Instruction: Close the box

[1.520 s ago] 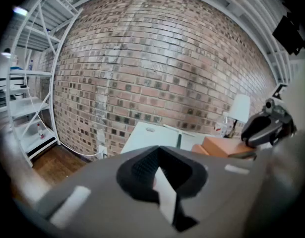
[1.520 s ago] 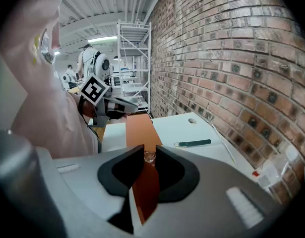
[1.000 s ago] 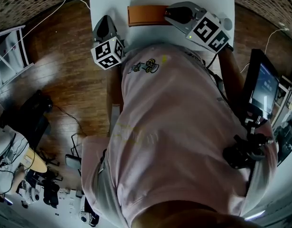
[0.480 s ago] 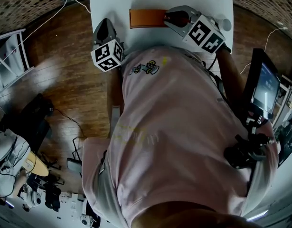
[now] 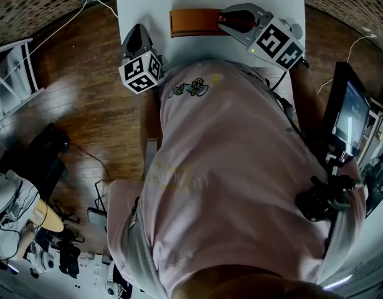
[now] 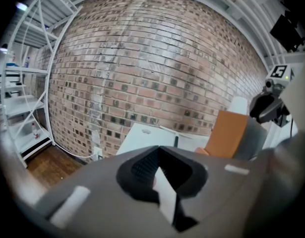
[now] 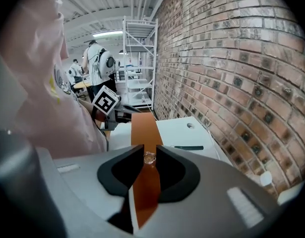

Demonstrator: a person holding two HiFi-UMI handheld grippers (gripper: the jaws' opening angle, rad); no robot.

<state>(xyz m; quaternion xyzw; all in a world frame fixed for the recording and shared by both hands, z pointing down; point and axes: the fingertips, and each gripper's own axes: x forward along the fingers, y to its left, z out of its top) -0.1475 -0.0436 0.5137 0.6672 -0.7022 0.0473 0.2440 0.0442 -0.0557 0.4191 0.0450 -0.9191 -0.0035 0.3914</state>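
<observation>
The box's orange lid (image 5: 196,22) stands on edge on the white table (image 5: 147,5). My right gripper (image 5: 227,18) is shut on the lid's edge. In the right gripper view the orange lid (image 7: 145,133) runs between the jaws, with a small clear knob (image 7: 149,156) right at my right gripper (image 7: 149,158). My left gripper (image 5: 136,35) hangs at the table's near left edge, away from the box, jaws together and empty. From my left gripper (image 6: 158,158) the raised lid (image 6: 226,133) and the grey box wall (image 6: 250,139) show to the right.
A dark pen (image 7: 187,147) lies on the table beyond the box, near a round hole (image 7: 191,125). A brick wall (image 6: 142,73) stands behind the table. White shelving (image 7: 137,63) and other people stand farther off. A monitor (image 5: 347,114) is at my right.
The right gripper drifted slightly left with the lid, then back right. Its hold on the lid is unchanged, and the left gripper has stayed put.
</observation>
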